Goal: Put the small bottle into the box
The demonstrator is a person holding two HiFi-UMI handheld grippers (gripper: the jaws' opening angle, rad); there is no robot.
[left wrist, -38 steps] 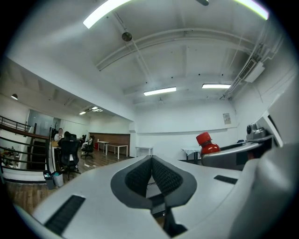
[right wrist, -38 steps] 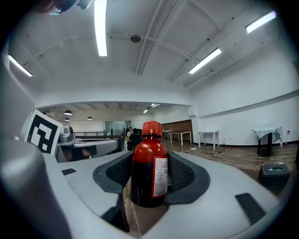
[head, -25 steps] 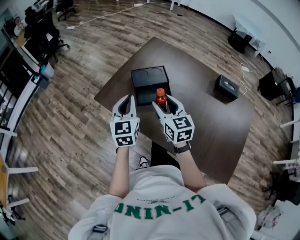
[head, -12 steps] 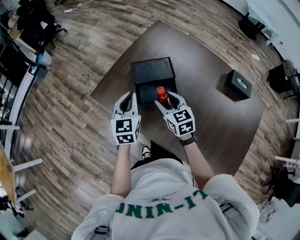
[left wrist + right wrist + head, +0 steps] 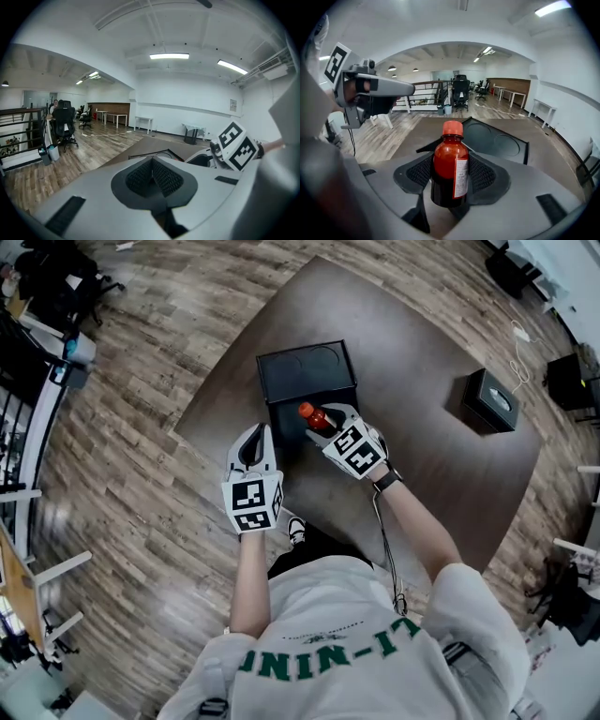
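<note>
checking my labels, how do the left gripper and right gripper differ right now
Grip: the right gripper is clamped on the small bottle; the left gripper has its jaws together on nothing.
Place: in the head view the right gripper reaches over the black box; the left gripper sits beside it, to the left.
Both are white, carry a marker cube and point away from the person.

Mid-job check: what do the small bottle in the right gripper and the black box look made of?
Small bottle: glossy, see-through red-brown body with highlights, so plastic or glass, can't tell which. Its cap looks like matte orange-red plastic, and its label looks like paper. Box: matte black with crisp edges and round recesses, probably rigid card or plastic.
</note>
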